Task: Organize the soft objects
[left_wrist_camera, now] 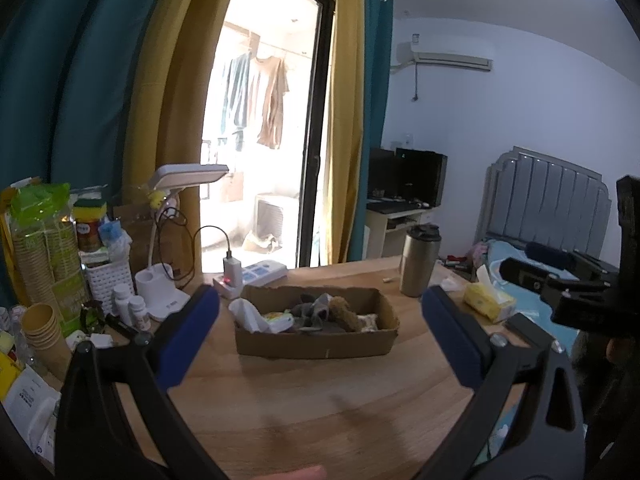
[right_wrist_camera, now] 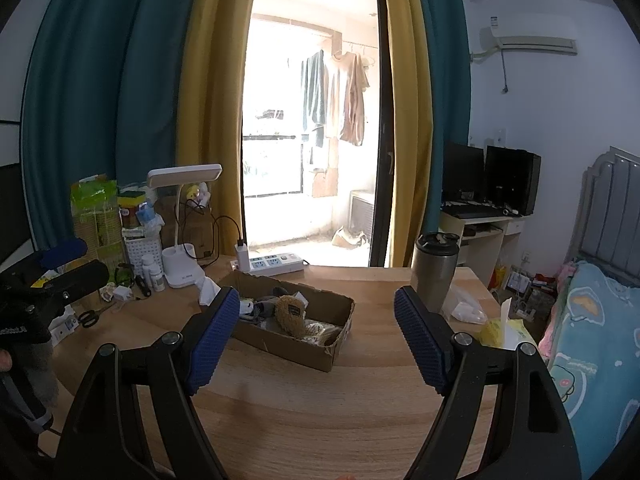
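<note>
One wooden table [left_wrist_camera: 320, 392]; cardboard box [left_wrist_camera: 316, 346] centred; bed [right_wrist_camera: 592, 344] beside.

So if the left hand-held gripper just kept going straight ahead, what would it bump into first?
Probably the cardboard box of soft things. The left hand-held gripper is open and the box's near wall sits centred between its fingers, with only bare wooden table before it. Depth is hard to judge.

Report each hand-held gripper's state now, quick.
Left hand-held gripper: open, holding nothing, above the table before the cardboard box.
Right hand-held gripper: open, holding nothing.
</note>
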Demonstrator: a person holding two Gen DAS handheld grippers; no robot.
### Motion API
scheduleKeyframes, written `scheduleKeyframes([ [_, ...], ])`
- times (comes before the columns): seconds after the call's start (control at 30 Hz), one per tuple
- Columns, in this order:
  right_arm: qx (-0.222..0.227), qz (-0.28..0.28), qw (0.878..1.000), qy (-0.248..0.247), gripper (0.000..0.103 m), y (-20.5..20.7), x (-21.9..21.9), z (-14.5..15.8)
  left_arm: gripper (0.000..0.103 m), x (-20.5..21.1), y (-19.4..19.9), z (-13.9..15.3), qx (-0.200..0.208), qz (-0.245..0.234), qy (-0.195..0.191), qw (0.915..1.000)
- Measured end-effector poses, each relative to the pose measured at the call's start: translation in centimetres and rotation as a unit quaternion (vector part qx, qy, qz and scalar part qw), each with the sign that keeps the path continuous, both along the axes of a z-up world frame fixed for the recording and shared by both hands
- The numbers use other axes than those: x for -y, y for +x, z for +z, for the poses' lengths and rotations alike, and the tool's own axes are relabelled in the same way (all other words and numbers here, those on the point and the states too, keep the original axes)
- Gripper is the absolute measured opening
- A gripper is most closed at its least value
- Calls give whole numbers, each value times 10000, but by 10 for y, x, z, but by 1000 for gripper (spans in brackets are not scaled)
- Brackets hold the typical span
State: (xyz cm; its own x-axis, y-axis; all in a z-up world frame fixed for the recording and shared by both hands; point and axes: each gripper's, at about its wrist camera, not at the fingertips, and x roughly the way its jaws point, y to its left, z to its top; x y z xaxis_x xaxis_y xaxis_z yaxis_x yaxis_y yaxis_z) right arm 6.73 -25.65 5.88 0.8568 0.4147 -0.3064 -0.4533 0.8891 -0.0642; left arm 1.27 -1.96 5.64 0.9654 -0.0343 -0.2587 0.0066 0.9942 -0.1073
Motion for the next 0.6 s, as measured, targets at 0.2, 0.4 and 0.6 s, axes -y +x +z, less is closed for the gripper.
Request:
scheduleKeyframes([
  [0.2, 0, 3, 10000, -2, 82, 0, 0, 0, 102, -1, 0, 0, -6, 4, -2, 10000],
  [0.4, -14, 5, 10000, -24, 82, 1, 0, -1, 102, -1, 0, 0, -8, 1, -13, 10000],
  [0.6, -8, 5, 10000, -27, 82, 1, 0, -1, 102, -2, 0, -1, -25, -16, -35, 10000],
])
